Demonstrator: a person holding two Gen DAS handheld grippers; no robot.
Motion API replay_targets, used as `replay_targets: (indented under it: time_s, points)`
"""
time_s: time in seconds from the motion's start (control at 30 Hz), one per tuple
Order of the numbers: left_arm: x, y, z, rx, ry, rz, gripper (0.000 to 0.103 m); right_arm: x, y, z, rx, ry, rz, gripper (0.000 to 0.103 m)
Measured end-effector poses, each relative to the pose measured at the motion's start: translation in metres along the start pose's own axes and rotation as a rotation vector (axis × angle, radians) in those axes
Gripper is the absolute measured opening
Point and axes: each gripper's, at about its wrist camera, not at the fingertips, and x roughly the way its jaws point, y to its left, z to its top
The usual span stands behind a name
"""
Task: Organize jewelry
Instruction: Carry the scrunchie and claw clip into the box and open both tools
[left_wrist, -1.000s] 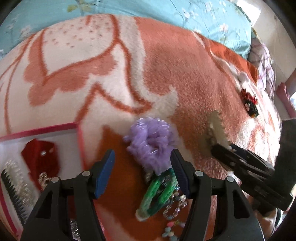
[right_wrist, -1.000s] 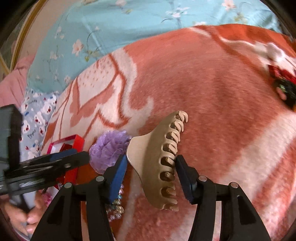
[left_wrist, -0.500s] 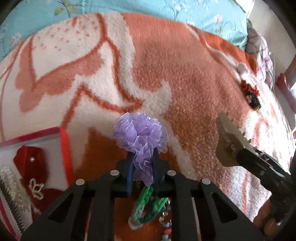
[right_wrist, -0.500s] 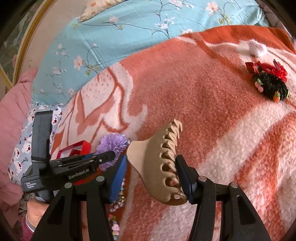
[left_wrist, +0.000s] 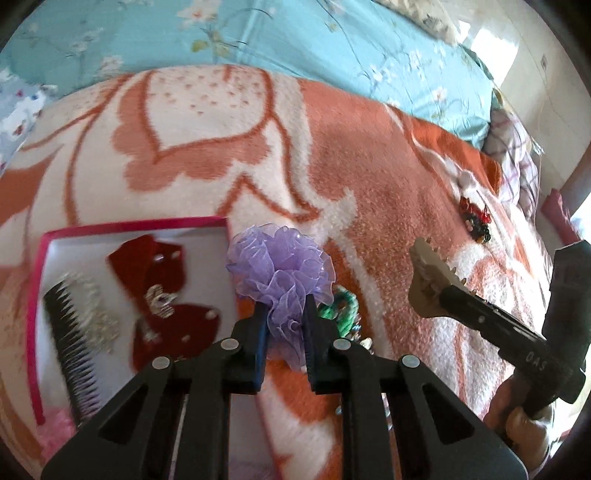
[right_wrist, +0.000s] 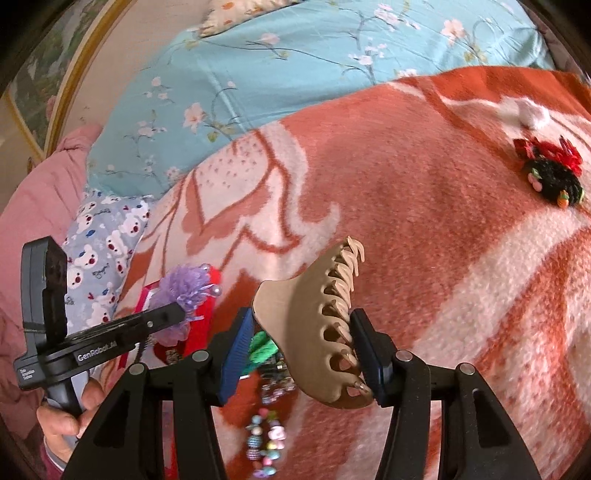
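Observation:
My left gripper (left_wrist: 284, 317) is shut on a purple mesh scrunchie (left_wrist: 280, 269) and holds it above the blanket, just right of a red-rimmed white box (left_wrist: 133, 223). The box holds a red bow (left_wrist: 162, 295) and a black comb (left_wrist: 74, 339). My right gripper (right_wrist: 301, 334) is shut on a beige claw clip (right_wrist: 317, 328) and holds it in the air; the clip also shows in the left wrist view (left_wrist: 428, 284). A green loop (left_wrist: 341, 306) and a bead bracelet (right_wrist: 264, 446) lie on the blanket below both grippers.
A red and black hair tie (right_wrist: 550, 171) lies far right on the orange and white blanket (right_wrist: 424, 206). A blue floral sheet (right_wrist: 295, 66) lies behind. A bear-print pillow (right_wrist: 103, 243) and a pink cushion (right_wrist: 33, 192) sit at left.
My left gripper closed on the purple scrunchie, lifted it and shifted left towards the box. My right gripper rose with the claw clip still in it.

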Motion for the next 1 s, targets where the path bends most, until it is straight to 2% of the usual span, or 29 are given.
replay_targets:
  time_s: [0.3,0.63,1.0]
  points:
    - [-0.033,0.05,-0.022,-0.104,-0.028,0.028,0.014,0.004,0.042,-0.009,-0.053,0.014,0.051,0.054]
    - [-0.067,0.085,-0.046,-0.179,-0.07,0.054,0.014,0.013,0.086,-0.024,-0.116,0.045,0.098,0.054]
    - [-0.09,0.14,-0.074,-0.287,-0.085,0.099,0.014,0.035,0.128,-0.044,-0.172,0.097,0.146,0.054]
